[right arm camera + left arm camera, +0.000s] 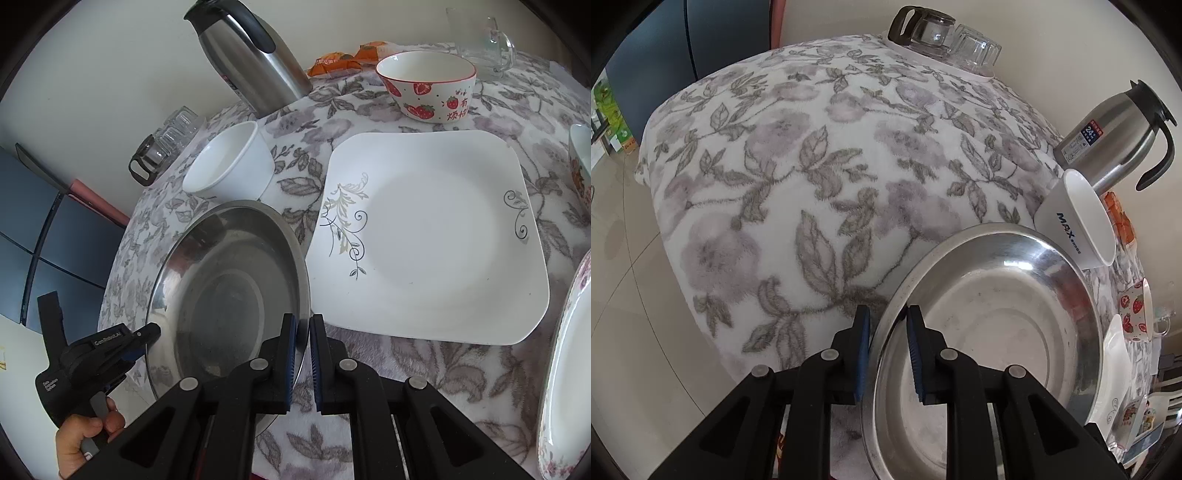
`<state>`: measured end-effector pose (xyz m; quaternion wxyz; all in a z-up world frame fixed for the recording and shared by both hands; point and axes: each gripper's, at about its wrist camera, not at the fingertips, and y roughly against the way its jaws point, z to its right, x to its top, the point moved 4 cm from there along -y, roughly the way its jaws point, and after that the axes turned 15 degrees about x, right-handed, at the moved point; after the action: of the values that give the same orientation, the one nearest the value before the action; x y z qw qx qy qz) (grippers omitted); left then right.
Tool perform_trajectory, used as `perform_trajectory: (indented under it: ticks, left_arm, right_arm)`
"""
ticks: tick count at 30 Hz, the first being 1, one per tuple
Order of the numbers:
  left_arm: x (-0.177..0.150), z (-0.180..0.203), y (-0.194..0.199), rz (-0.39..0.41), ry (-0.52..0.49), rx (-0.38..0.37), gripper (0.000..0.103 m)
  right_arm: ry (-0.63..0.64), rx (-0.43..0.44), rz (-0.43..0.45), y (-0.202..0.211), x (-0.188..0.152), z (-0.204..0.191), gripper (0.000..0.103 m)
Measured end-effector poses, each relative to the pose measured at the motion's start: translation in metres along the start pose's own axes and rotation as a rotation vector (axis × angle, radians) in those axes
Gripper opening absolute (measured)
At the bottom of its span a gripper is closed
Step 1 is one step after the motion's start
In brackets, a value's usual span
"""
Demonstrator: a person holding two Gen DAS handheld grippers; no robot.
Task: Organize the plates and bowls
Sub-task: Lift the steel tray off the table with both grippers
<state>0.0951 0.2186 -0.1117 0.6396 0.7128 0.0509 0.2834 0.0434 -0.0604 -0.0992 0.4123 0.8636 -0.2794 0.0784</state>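
A round steel plate point(990, 332) point(229, 280) lies on the floral cloth, held by its rim from two sides. My left gripper point(886, 317) has one finger outside and one inside its left rim, closed on it. My right gripper point(303, 325) is closed on its right rim. The left gripper point(140, 339) also shows in the right wrist view at the plate's far side. A square white plate point(428, 240) with grey scrollwork lies just right of the steel plate. A white bowl point(231, 162) point(1082, 218) stands behind it. A strawberry bowl point(428, 85) stands at the back.
A steel thermos jug point(255, 55) point(1115, 136) stands at the wall. A glass pot and glass cups on a white tray point(942, 37) sit at the far corner. A glass mug point(484, 44), orange packets point(343, 61), a flowered plate point(565, 369) and another bowl point(580, 166) lie at right.
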Motion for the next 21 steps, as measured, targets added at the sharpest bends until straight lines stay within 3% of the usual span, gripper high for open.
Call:
perform_trajectory:
  ticks: [6,21]
  left_arm:
    - [0.0,0.003,-0.009,-0.008,-0.006,-0.005,0.027]
    - [0.002,0.008,-0.014,-0.014,0.007,-0.025,0.028]
  right_arm:
    - [0.0,-0.002,-0.003,-0.002,0.0,0.001,0.008]
    - [0.007,-0.002,-0.006,-0.002,0.0,0.001,0.009]
